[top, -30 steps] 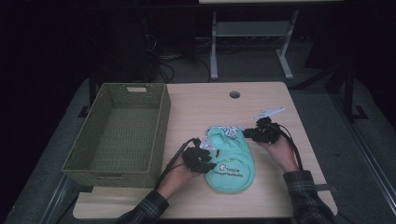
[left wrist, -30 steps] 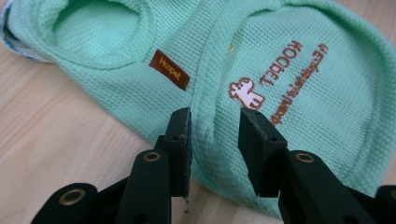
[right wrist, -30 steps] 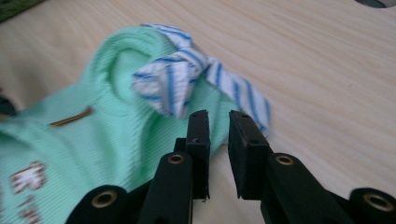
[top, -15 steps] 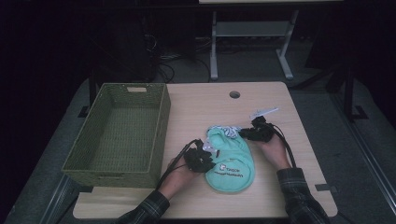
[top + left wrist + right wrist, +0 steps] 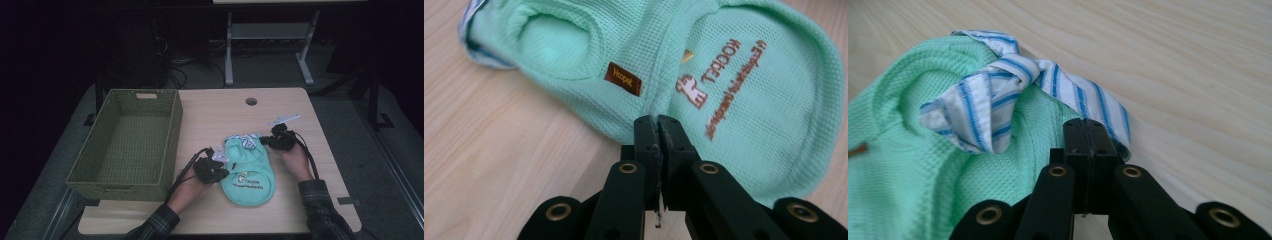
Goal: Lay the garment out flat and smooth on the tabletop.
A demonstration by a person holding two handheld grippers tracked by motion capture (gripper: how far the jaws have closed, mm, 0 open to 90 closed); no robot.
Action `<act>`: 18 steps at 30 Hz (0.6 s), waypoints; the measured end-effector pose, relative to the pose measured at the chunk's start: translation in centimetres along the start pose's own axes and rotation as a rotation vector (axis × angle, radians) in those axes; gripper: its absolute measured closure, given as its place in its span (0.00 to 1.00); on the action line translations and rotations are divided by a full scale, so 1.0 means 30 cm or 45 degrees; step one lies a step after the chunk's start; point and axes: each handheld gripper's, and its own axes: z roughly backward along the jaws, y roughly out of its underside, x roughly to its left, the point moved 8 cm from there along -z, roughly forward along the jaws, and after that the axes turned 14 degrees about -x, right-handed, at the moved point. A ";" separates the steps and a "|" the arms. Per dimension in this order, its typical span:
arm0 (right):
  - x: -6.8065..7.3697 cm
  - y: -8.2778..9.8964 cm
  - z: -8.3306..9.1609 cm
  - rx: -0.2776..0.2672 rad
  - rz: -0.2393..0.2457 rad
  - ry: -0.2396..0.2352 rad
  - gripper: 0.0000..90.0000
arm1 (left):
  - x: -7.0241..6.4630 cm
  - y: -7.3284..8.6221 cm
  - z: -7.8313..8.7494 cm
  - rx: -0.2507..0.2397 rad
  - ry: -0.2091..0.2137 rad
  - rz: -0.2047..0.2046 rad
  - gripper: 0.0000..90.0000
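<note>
Basket first, at the far left of the table: one woven green basket, its near wall dark in the high view. Next comes my left gripper, one of two I hold; its jaws have just been closing and now pinch the near left edge of the garment, a fold of mint knit caught between the tips in the left gripper view. There is one garment, a small mint green top lying flat on the table between my hands, with one brown label and one printed logo whose lettering is too blurred to read fully. Its lower hem is cut off by my jaws. At the right, my right gripper has just been closing too, and clamps the garment's far right edge beside one blue-striped white collar; how much cloth it holds is hidden behind the jaws.
</note>
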 end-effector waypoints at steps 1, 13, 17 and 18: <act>-0.008 0.001 0.004 0.001 0.000 0.009 1.00 | 0.000 0.006 0.000 0.001 -0.002 0.004 0.97; -0.046 0.015 0.019 -0.007 0.003 0.048 0.93 | -0.002 -0.006 0.003 -0.045 0.003 0.006 0.83; -0.032 0.005 0.057 -0.029 -0.007 0.019 0.93 | 0.018 -0.027 0.009 -0.086 -0.006 0.036 0.86; -0.026 0.003 0.068 -0.032 -0.008 0.017 0.94 | 0.023 -0.032 0.008 -0.087 -0.007 0.038 0.88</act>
